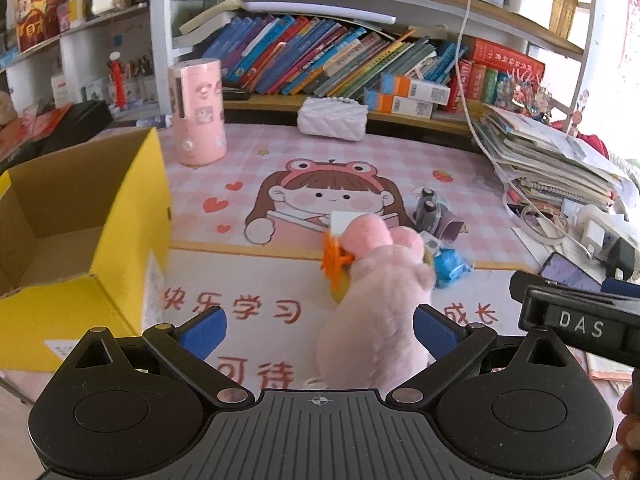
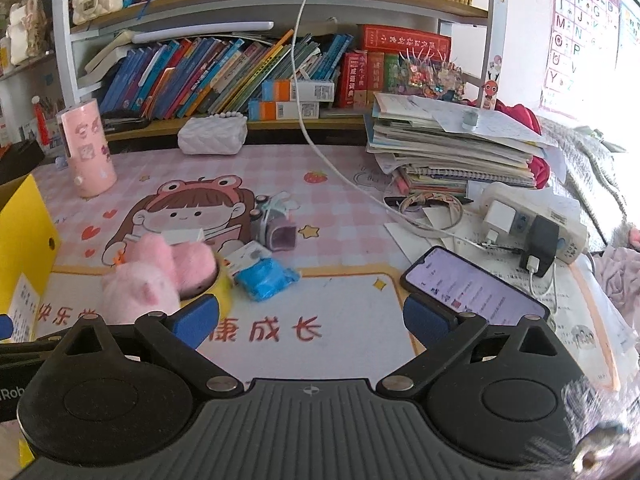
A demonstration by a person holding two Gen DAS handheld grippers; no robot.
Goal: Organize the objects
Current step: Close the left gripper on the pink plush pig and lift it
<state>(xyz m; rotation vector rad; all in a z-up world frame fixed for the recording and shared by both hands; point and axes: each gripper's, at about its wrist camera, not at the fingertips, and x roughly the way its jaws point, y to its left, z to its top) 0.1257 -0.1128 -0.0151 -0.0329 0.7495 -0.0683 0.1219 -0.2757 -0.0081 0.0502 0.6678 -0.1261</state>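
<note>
A pink plush pig [image 1: 376, 308] lies on the pink desk mat [image 1: 280, 152], its front end over a yellow ring-shaped object [image 2: 222, 285]. An orange plastic toy [image 1: 334, 260] sits against its left side. My left gripper [image 1: 320, 332] is open, with the plush's rear between its blue pads, close to the right pad [image 1: 436, 330]. In the right wrist view the plush [image 2: 160, 276] lies left of my right gripper [image 2: 312, 320], which is open over bare mat with nothing between its fingers. An open yellow cardboard box [image 1: 120, 240] stands at the left.
A blue packet [image 2: 264, 278] and a purple toy [image 2: 276, 232] lie right of the plush. A phone [image 2: 472, 286], a power strip [image 2: 532, 232] and a paper stack [image 2: 448, 148] crowd the right. A pink cylinder [image 1: 198, 112] and a white purse [image 1: 332, 118] stand before the bookshelf.
</note>
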